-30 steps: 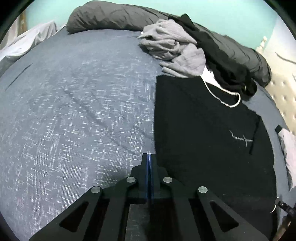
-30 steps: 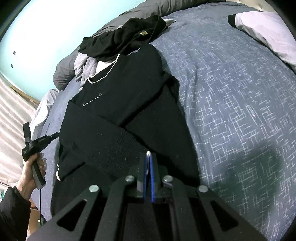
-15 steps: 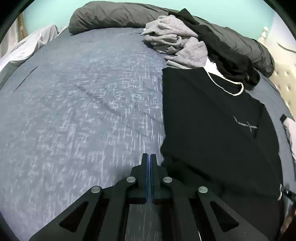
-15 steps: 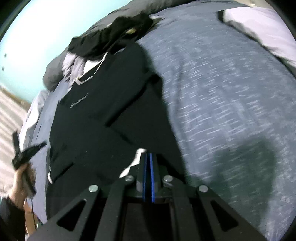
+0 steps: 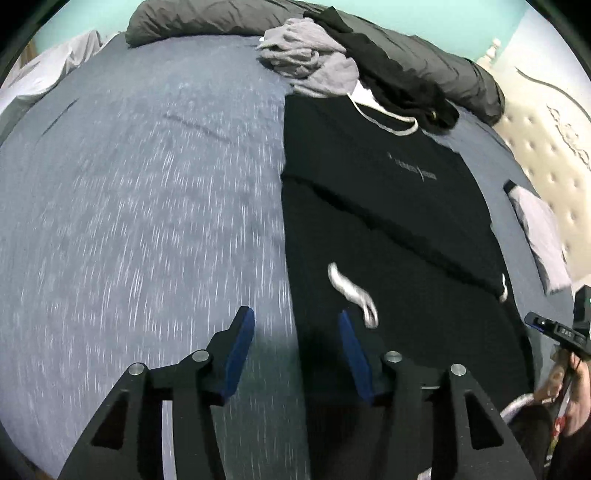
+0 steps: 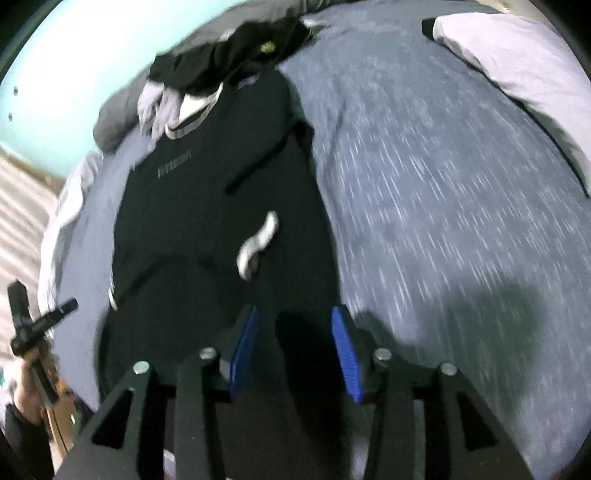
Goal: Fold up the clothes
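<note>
A black sweater (image 5: 388, 206) with a white collar lies flat on the blue-grey bed cover (image 5: 147, 184). One sleeve is folded across its body, ending in a white cuff (image 5: 349, 288). My left gripper (image 5: 295, 321) hovers over the sweater's left lower edge, its jaws opening with nothing pinched between the blue pads. In the right wrist view the same sweater (image 6: 207, 206) and cuff (image 6: 258, 236) show. There my right gripper (image 6: 295, 317) hangs over the sweater's right lower edge, jaws also opening, with only fabric lying below them.
A heap of grey clothes (image 5: 310, 59) and black clothes (image 5: 399, 85) sits above the collar, against a dark grey duvet roll (image 5: 192, 18). A white pillow (image 6: 509, 66) lies right of the sweater. A padded headboard (image 5: 546, 147) stands beyond it.
Both grippers went from shut to open and drew back toward the sweater's lower end. The sleeve with the white cuff now lies loose across the sweater's body.
</note>
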`<control>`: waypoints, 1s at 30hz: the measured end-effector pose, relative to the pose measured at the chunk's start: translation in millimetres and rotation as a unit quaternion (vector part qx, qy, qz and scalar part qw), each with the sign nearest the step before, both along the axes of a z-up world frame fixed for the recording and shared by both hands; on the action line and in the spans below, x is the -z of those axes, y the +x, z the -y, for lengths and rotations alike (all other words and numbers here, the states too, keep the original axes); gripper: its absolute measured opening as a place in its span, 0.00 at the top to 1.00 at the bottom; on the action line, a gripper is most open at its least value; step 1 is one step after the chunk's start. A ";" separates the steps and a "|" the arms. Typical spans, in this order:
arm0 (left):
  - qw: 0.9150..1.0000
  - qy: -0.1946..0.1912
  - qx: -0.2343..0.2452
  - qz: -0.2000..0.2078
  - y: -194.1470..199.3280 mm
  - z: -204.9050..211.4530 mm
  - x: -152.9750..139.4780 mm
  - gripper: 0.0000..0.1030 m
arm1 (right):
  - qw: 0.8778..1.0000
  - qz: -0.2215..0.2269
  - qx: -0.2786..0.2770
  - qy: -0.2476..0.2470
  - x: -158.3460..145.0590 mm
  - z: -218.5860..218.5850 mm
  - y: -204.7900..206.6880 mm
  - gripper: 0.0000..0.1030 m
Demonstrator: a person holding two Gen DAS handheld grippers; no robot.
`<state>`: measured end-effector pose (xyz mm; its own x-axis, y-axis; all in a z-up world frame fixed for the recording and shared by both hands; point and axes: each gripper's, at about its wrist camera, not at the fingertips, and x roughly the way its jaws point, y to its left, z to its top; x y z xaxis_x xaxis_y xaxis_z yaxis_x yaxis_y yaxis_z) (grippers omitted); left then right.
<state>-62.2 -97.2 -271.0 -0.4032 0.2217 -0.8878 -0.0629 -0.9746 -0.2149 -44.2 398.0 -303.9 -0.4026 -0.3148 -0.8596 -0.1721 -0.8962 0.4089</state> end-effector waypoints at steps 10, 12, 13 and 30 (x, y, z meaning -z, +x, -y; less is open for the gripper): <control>0.998 0.019 0.022 0.047 64.0 -4.4 17.9 0.49 | 0.999 0.045 -0.021 -0.023 -0.4 -10.5 66.2 0.55; 0.998 0.028 0.028 0.058 74.4 -6.5 22.3 0.49 | 0.998 0.048 -0.024 -0.032 -0.2 -9.1 73.8 0.55; 0.997 0.032 0.031 0.063 78.6 -8.4 24.9 0.49 | 0.998 0.050 -0.025 -0.037 -0.1 -8.5 77.6 0.55; 0.987 0.090 0.044 0.126 115.2 -18.5 56.7 0.50 | 0.995 0.077 -0.045 -0.048 12.4 13.1 86.5 0.55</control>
